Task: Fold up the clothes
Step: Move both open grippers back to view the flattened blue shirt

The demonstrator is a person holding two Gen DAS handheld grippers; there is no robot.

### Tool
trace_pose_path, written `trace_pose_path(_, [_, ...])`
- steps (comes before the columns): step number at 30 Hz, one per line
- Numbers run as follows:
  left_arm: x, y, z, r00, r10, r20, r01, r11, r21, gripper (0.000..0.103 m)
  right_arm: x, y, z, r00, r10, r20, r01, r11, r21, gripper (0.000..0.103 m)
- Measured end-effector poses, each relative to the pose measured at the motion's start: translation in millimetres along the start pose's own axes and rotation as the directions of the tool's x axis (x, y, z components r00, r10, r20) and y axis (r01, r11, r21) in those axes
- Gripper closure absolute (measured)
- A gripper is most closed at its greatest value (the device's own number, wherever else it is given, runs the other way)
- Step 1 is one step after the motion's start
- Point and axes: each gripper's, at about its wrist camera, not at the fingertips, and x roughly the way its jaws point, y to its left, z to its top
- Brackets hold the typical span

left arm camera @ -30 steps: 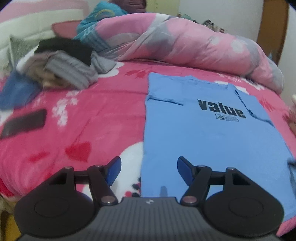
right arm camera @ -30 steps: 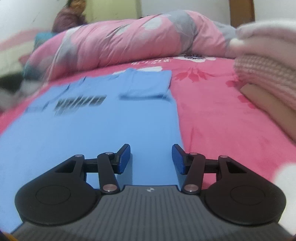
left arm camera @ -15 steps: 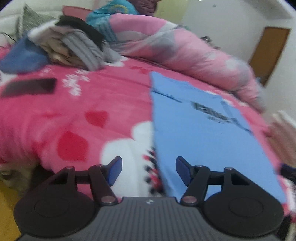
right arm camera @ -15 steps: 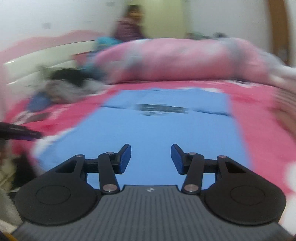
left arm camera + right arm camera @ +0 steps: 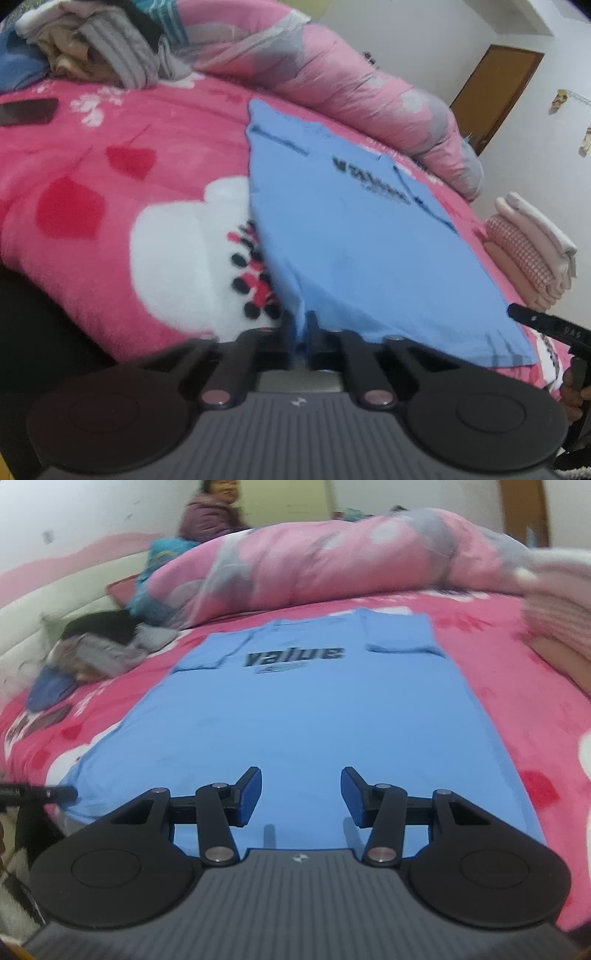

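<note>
A light blue T-shirt (image 5: pixel 354 229) with black "value" lettering lies flat on the pink bed, sleeves folded in. My left gripper (image 5: pixel 300 326) is shut on the shirt's near left hem corner, and the cloth rises in a small ridge between the fingers. In the right wrist view the same T-shirt (image 5: pixel 303 709) spreads out ahead. My right gripper (image 5: pixel 301 794) hovers open just over its near hem, with nothing pinched between the blue pads (image 5: pixel 251 792). The left gripper's black tip (image 5: pixel 51 794) shows at the shirt's left corner.
A rolled pink quilt (image 5: pixel 332 81) lies across the far side of the bed. Loose clothes (image 5: pixel 96 48) are piled at the far left, beside a black phone (image 5: pixel 29 110). Folded pink and white clothes (image 5: pixel 532 251) are stacked at the right. A person (image 5: pixel 214 513) sits behind the quilt.
My left gripper dropped to the bed's near edge and shut on the shirt's hem corner. My right gripper swung over to face the shirt's middle and stayed open.
</note>
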Motion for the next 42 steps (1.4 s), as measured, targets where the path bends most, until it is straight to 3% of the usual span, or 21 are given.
trace_pose_path(5, [-22,25,-1,0.999,0.000,-0.032,-0.001,0.999,-0.042,0.099,-1,-10,-5,0.999,-0.034,0.017,0.033,0.998,0.052,0.057])
trace_pose_path(9, [-27,32,-4,0.999,-0.011,-0.035,0.009,0.999,-0.043,0.097,8,-8,-6,1.000,0.005,0.001,-0.005,0.998,0.057,0.056])
trace_pose_path(14, [-38,35,-1,1.000,-0.017,0.019,0.018,0.999,-0.042,0.056,14,11,-6,0.996,0.085,0.012,-0.085,0.996,-0.014,0.056])
trace_pose_path(17, [-41,34,5,0.999,-0.008,0.045,0.009,1.000,-0.025,0.051,18,18,-10,0.993,0.117,-0.006,-0.117,0.992,-0.047,0.056])
trace_pose_path(20, [-38,31,9,0.999,-0.001,0.053,0.002,1.000,-0.013,0.045,27,20,-21,0.981,0.147,-0.130,-0.157,0.985,-0.070,0.055])
trace_pose_path(22, [-34,27,9,0.999,0.002,0.051,-0.003,1.000,0.002,0.040,19,26,-29,0.974,0.163,-0.156,-0.186,0.972,-0.145,0.054])
trace_pose_path(26, [-25,24,12,0.999,0.017,0.030,-0.017,1.000,-0.003,0.032,-7,23,-40,0.943,0.247,-0.224,-0.291,0.938,-0.189,0.052])
trace_pose_path(29, [-26,20,13,0.999,0.021,0.026,-0.021,1.000,0.000,0.021,-22,3,-41,0.948,0.254,-0.191,-0.278,0.954,-0.111,0.052])
trace_pose_path(31, [-25,16,14,0.999,0.038,0.016,-0.039,0.999,0.009,0.013,-31,-11,-37,0.967,0.224,-0.125,-0.232,0.971,-0.054,0.050])
trace_pose_path(35, [-19,4,16,0.992,0.118,-0.034,-0.117,0.993,0.024,0.011,-41,-45,-26,0.985,0.171,0.012,-0.171,0.977,0.127,0.041])
trace_pose_path(37, [-18,-2,16,0.987,0.156,-0.043,-0.155,0.988,0.022,0.009,-43,-57,-23,0.990,0.129,0.056,-0.138,0.971,0.196,0.031])
trace_pose_path(42, [-18,-13,13,0.974,0.225,-0.034,-0.225,0.974,0.011,0.004,-43,-70,-27,0.993,0.005,0.118,-0.034,0.969,0.244,0.016])
